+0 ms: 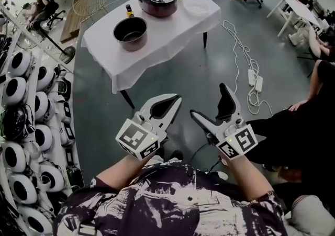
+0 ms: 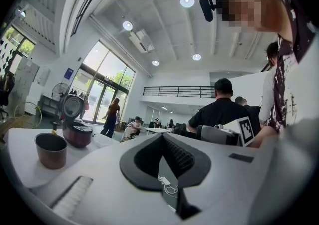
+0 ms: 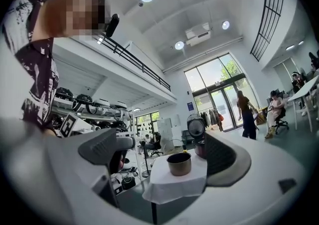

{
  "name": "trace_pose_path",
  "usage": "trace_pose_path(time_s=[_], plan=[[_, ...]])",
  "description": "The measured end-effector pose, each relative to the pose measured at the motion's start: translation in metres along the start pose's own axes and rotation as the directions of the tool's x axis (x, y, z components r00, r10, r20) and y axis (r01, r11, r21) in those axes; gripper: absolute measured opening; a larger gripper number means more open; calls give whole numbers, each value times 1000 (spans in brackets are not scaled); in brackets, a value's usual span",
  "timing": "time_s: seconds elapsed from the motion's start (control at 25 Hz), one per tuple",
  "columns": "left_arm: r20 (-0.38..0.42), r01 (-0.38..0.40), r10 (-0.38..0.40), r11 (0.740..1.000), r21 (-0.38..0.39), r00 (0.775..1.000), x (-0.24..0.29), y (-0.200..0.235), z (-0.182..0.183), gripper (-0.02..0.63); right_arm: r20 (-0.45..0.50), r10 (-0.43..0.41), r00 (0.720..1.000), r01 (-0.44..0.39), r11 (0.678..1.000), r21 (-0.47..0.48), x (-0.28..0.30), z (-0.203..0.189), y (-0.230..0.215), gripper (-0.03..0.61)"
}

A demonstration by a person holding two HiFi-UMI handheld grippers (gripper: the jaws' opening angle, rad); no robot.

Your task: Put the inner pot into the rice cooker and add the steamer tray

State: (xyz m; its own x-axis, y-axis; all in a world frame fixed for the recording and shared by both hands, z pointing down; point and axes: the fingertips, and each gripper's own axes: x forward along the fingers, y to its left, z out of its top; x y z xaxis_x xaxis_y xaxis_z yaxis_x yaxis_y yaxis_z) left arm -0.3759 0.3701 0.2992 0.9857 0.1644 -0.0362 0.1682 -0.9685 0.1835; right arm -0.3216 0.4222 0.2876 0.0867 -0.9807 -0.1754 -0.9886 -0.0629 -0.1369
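Four things sit on the white-clothed table (image 1: pixel 157 46), which stands well ahead of me across open floor. The biggest is the dark red rice cooker (image 1: pixel 157 0) at the far side, its lid tipped up and its well open.

Next is the inner pot (image 1: pixel 130 33), upright on the cloth nearer to me and to the cooker's left, apart from it. I judge it to be stiff metal with a smooth, slick coating and some weight. A pinch on the round wall would slide, so I'd take the rim with one jaw inside and one outside. One grip on opposite edges with each tool would stop it tipping.

To the cooker's right lies a pale round dish that I take for the steamer tray (image 1: pixel 196 6). It looks light and thin, probably a bit flexible, so I'd hold it gently at the rim.

Both tools hang close to my body, nowhere near the table. The left gripper (image 1: pixel 175 100) has its jaws together with nothing in them. The right gripper (image 1: pixel 208 100) has its jaws spread wide and is also empty.

Smallest is a yellow-capped bottle (image 1: pixel 129 10) just beside the cooker, behind the pot. I'd keep clear of it on the lift.
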Motion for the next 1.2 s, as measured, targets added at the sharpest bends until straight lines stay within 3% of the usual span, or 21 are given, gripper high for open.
trace_pose_path(time_s=[0.32,0.48,0.8,1.2], plan=[[-7,-29,29,999,15,1000,36,9,-3,5,-13,14,1000,-14,1000,2,1,2,-48,501],[-1,-32,32,999,21,999,61,34,-1,5,-7,12,1000,-12,1000,-17,19,6,-76,500],[24,7,-7,1000,10,1000,139,120,3,5,-18,-10,1000,9,999,-54,94,1,-155,500],[40,43,-43,999,8,998,229,241,35,5,-34,-12,999,9,997,-83,222,10,-246,500]])
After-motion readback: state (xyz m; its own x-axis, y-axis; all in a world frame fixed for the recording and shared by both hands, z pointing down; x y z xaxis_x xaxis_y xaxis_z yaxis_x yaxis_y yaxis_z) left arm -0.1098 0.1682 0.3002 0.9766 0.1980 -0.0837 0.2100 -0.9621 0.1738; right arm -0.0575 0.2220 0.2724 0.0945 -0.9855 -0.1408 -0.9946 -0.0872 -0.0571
